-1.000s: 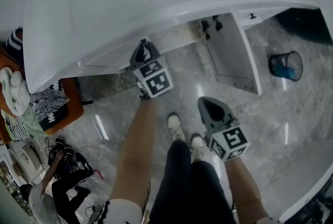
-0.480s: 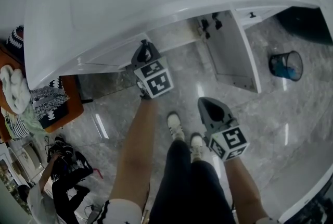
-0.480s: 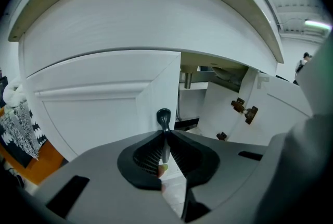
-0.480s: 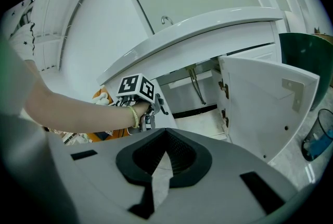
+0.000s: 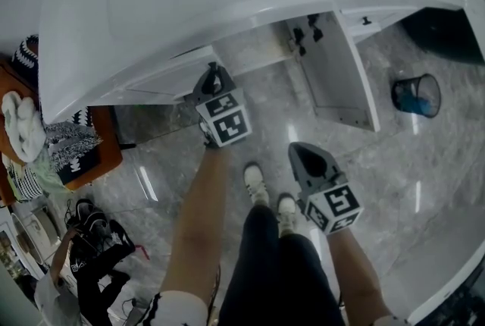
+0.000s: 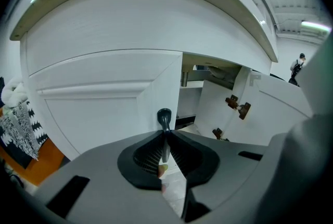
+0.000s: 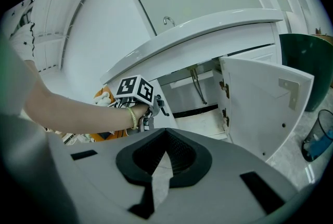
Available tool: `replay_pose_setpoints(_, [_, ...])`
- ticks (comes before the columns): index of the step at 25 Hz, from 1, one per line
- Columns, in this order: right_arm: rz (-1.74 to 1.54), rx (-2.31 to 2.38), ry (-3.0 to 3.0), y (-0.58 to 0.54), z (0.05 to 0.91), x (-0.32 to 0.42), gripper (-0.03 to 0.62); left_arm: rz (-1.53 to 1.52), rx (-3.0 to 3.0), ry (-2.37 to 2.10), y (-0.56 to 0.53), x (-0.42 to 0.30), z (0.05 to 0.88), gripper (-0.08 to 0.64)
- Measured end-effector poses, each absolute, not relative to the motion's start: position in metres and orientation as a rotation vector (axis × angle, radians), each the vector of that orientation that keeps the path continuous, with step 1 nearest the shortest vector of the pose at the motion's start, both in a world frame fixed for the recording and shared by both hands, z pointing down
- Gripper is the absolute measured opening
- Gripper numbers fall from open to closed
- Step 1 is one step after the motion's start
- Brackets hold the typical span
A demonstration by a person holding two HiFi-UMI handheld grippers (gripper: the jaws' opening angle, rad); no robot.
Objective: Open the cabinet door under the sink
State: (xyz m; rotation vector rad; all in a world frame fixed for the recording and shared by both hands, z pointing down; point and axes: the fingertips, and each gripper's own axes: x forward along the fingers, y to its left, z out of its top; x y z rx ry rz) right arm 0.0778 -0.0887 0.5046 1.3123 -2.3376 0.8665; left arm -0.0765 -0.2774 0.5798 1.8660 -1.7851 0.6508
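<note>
Jaws of left gripper [image 6: 165,134] have just been closing and now pinch the black knob [image 6: 164,115] at the right edge of the left cabinet door [image 6: 104,108], under the sink [image 5: 189,6]. Can't tell if that door is cracked open. Right cabinet door [image 5: 337,70] stands swung wide, hinges showing. Right gripper [image 7: 165,132] has its jaws together on nothing, nearer the person and well apart from the cabinet.

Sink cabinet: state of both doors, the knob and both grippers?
Left door, closed or barely ajar.
Right door, swung wide open.
Knob, on left door, gripped.
Left gripper, jaws have just been closing; clamped on knob.
Right gripper, shut, empty.
</note>
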Motion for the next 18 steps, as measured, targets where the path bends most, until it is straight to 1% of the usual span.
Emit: replay_pose_setpoints(18, [0.856,1.298,-2.35,-0.078,0.508,0.075,0.008,0.668,1.927,-1.756,-0.244,-0.074,0.58,0.046])
